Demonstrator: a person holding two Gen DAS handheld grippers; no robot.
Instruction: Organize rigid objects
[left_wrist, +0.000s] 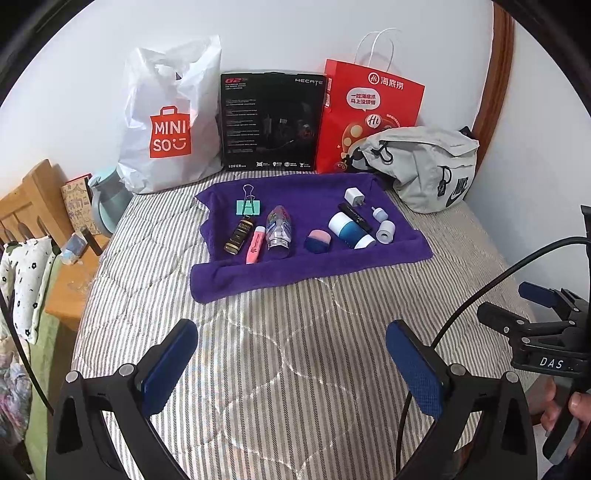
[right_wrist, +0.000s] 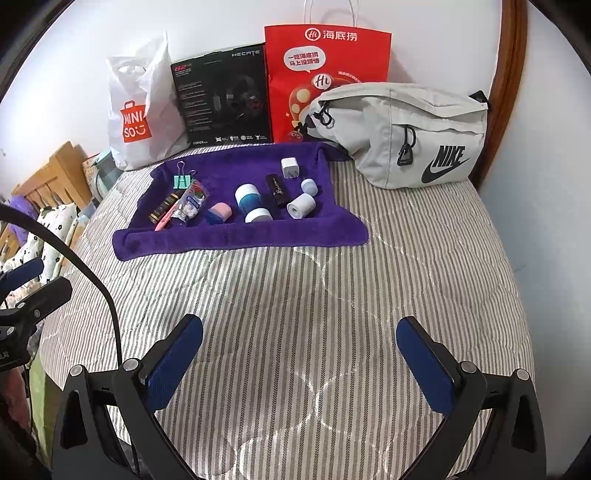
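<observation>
A purple towel (left_wrist: 258, 275) (right_wrist: 236, 236) lies on the striped bed and carries several small items: a green binder clip (left_wrist: 248, 207), a dark bottle (left_wrist: 239, 235), a pink tube (left_wrist: 255, 244), a clear bottle (left_wrist: 279, 227), a pink-and-blue sponge (left_wrist: 317, 242), a white-and-blue cylinder (left_wrist: 349, 229) (right_wrist: 251, 203), a black stick (right_wrist: 276, 190), a white charger (left_wrist: 354, 195) (right_wrist: 289, 167) and two small white rolls (right_wrist: 301, 206). My left gripper (left_wrist: 291, 363) and right gripper (right_wrist: 299, 363) both stand open and hold nothing, well short of the towel's near edge.
Against the wall stand a white Miniso bag (left_wrist: 170, 122), a black headset box (left_wrist: 271, 122) and a red paper bag (left_wrist: 369, 110). A grey Nike pouch (right_wrist: 413, 136) lies right of the towel. A wooden nightstand (left_wrist: 70, 280) and a mint jug (left_wrist: 105, 199) are at the left.
</observation>
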